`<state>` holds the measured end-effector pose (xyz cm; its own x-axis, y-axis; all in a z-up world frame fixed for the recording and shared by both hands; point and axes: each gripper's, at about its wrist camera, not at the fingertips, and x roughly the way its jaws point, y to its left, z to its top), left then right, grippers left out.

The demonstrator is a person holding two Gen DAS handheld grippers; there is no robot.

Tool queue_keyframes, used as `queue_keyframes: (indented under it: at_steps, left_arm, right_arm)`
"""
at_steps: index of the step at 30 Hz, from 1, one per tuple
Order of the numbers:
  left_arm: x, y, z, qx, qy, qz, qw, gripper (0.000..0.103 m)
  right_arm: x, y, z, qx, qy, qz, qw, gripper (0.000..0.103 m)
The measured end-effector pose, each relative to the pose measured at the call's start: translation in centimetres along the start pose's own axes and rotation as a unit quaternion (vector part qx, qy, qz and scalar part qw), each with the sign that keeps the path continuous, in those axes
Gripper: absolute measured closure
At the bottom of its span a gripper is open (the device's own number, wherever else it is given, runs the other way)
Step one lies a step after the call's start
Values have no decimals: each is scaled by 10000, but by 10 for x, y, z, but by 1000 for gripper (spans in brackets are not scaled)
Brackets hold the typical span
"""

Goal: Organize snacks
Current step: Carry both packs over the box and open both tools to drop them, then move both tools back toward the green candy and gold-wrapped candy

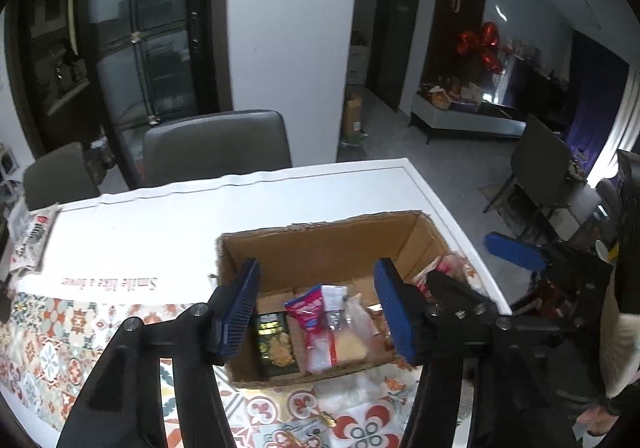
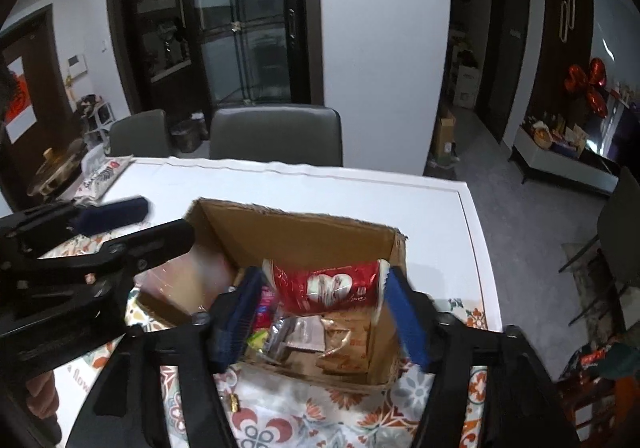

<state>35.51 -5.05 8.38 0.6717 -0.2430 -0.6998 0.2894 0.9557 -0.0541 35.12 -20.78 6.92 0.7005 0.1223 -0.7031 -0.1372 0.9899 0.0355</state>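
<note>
An open cardboard box (image 1: 320,244) stands on the table and shows in the right wrist view too (image 2: 304,232). It holds a dark green packet (image 1: 276,344), a pink packet (image 1: 308,308) and clear bags (image 1: 352,340). My left gripper (image 1: 316,308) is open and empty above the box. My right gripper (image 2: 324,308) is over the box's right part; a red packet with white hearts (image 2: 326,284) lies between its blue pads (image 2: 406,320). I cannot tell whether the pads press on it. The left gripper (image 2: 116,216) shows at the left in the right wrist view.
A white table (image 1: 160,232) carries a patterned cloth (image 1: 48,348). A printed snack bag (image 1: 32,240) lies at its far left edge. Two grey chairs (image 1: 216,144) stand behind the table. A small gold sweet (image 2: 234,402) lies on the cloth near the box.
</note>
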Motion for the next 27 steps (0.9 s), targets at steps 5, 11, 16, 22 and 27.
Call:
queue_keyframes:
  at_steps: [5,11,16,22,27]
  left_arm:
    - [-15,-1,-18,133,-129,252,9995,44]
    - [-42,-4,-46,221,-407,468,9978,40]
    - [-60,-4,-70,94,-508,322,9981,37]
    - [-76,-3,-102,19,-549,350,9979,36]
    - [-80,-3,-128,-89,-503,364,9980,35]
  right_arm:
    - [-9,-6,-11,118,-89,-164,9998,33]
    - [-37,-1,-32,137,-361,-216,9990,33]
    - [-55,7,-54,142,-507,-143,9985,33]
    - [-70,22,-85,124,-637,-39,9979,33]
    - [-78,30,-108,66,-665,-97,9977,33]
